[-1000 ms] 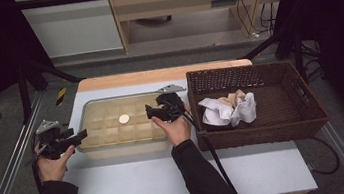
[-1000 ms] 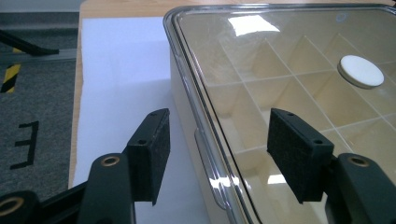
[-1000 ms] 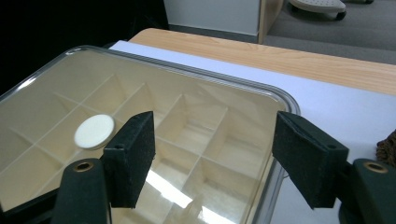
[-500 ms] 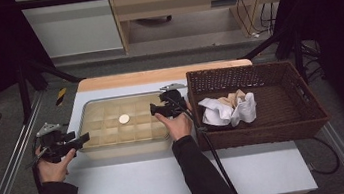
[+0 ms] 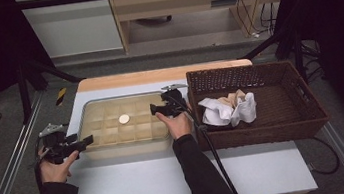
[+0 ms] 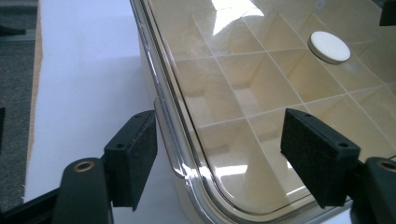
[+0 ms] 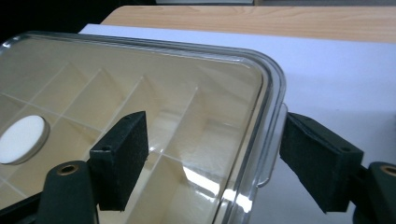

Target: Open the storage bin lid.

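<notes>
A shallow cream compartment box (image 5: 110, 101) with a clear lid lies on the white table, and a white round disc (image 5: 124, 119) shows near its middle. My left gripper (image 5: 85, 140) is at the box's left end. Its jaws have just been opening and now stand open (image 6: 219, 149) astride the lid's rim and side tab (image 6: 170, 140), pads clear of it. My right gripper (image 5: 154, 110) is at the box's right end, open (image 7: 217, 154), with the lid's edge and its tab (image 7: 271, 158) between the pads but untouched. The disc (image 6: 329, 46) also appears in both gripper views (image 7: 21, 139).
A dark wicker basket (image 5: 257, 73) stands right of the box, with white and beige cloths (image 5: 227, 110) bunched inside. The right gripper's cable (image 5: 212, 147) trails back along the forearm. Bare white table (image 5: 136, 182) lies in front of the box.
The right gripper has shifted slightly and settled a little lower at the box's right edge. The left hand has stayed at the box's left end.
</notes>
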`<state>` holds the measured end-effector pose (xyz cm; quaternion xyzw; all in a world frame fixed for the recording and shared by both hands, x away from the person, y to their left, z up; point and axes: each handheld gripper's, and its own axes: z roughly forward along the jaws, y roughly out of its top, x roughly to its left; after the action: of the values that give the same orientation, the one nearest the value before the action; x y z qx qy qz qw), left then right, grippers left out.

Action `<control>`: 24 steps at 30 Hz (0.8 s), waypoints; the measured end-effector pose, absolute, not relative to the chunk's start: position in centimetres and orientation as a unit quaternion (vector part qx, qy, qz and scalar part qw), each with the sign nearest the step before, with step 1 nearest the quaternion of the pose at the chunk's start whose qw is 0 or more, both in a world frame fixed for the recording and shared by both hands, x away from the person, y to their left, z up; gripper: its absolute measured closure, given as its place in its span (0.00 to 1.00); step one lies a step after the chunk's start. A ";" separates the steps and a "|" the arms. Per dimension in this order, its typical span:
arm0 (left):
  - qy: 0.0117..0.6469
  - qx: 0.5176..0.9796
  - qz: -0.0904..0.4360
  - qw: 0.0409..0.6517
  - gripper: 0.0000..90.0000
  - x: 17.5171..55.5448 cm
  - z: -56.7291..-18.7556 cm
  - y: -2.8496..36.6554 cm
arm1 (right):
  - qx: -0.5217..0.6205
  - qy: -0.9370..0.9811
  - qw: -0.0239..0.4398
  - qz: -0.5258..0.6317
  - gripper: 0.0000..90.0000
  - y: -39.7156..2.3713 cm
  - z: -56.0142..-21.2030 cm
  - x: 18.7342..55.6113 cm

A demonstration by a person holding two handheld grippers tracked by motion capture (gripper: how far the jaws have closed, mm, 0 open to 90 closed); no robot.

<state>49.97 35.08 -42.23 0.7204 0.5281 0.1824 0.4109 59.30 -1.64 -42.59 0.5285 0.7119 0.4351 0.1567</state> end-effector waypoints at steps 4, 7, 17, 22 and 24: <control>0.528 0.719 0.178 0.415 0.27 50.1 -42.3 35.2 | 0.532 0.709 0.143 0.441 0.26 -1.6 -42.8 59.4; 0.531 0.717 0.174 0.417 0.28 50.1 -42.4 35.1 | 0.535 0.710 0.137 0.437 0.26 -1.5 -42.6 59.5; 0.552 0.687 0.167 0.441 0.43 49.9 -42.6 35.9 | 0.545 0.707 0.128 0.432 0.36 -1.9 -41.9 59.5; 0.558 0.673 0.170 0.455 0.50 49.6 -42.5 36.2 | 0.545 0.697 0.129 0.448 0.41 -2.0 -41.4 59.3; 0.557 0.670 0.172 0.460 0.52 49.5 -42.4 36.3 | 0.542 0.693 0.134 0.455 0.43 -2.1 -40.8 59.1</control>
<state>49.47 36.32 -42.43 0.6698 0.5571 0.1721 0.4598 59.12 -2.09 -40.82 0.5423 0.6935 0.4551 0.1340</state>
